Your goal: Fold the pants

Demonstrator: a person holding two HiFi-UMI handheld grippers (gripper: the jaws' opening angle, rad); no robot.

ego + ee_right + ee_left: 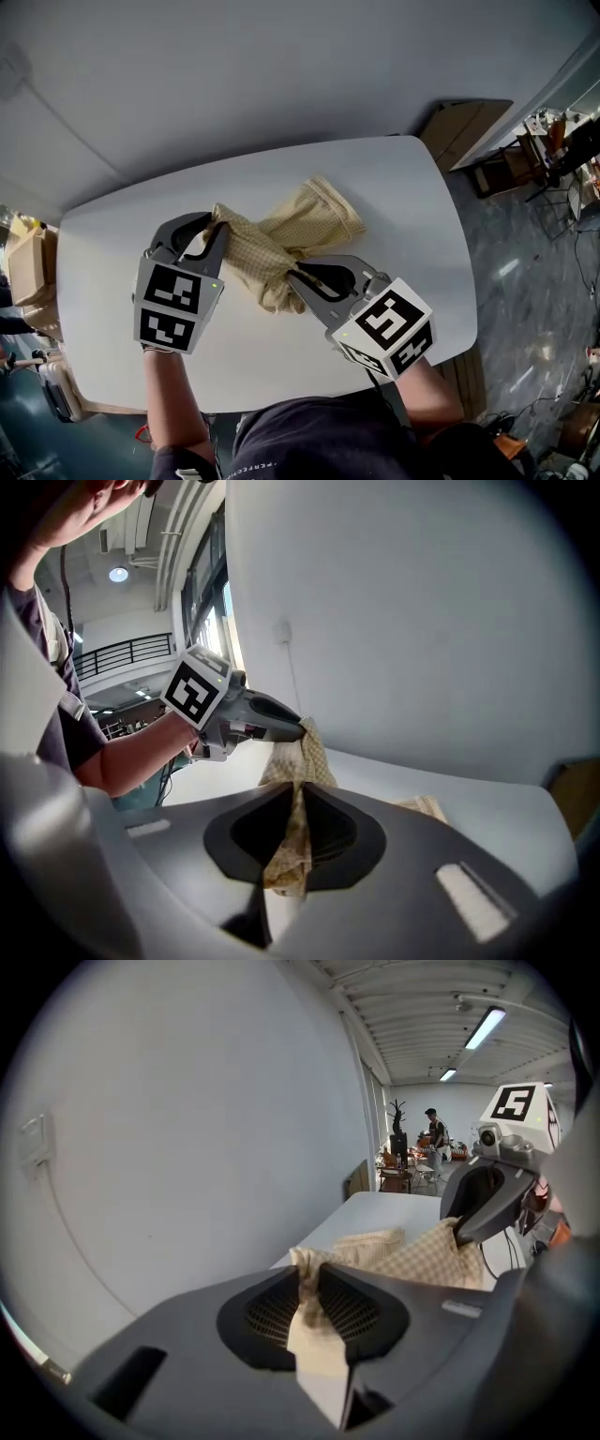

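Pinching one bunched edge of the pants (281,246) with the left hand-held gripper (219,227), another with the right hand-held gripper (296,277), jaws nearly together on cloth. Holding that end above the desk (394,178), far end resting there, probably stretching it out for folding.

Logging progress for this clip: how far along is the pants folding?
Done: no neat fold shows; the yellow checked fabric pants are bunched. In hand: the left hand-held gripper and right hand-held gripper each pinch the cloth, holding one end raised while the other lies on the white rounded table. Remaining: spreading and folding.
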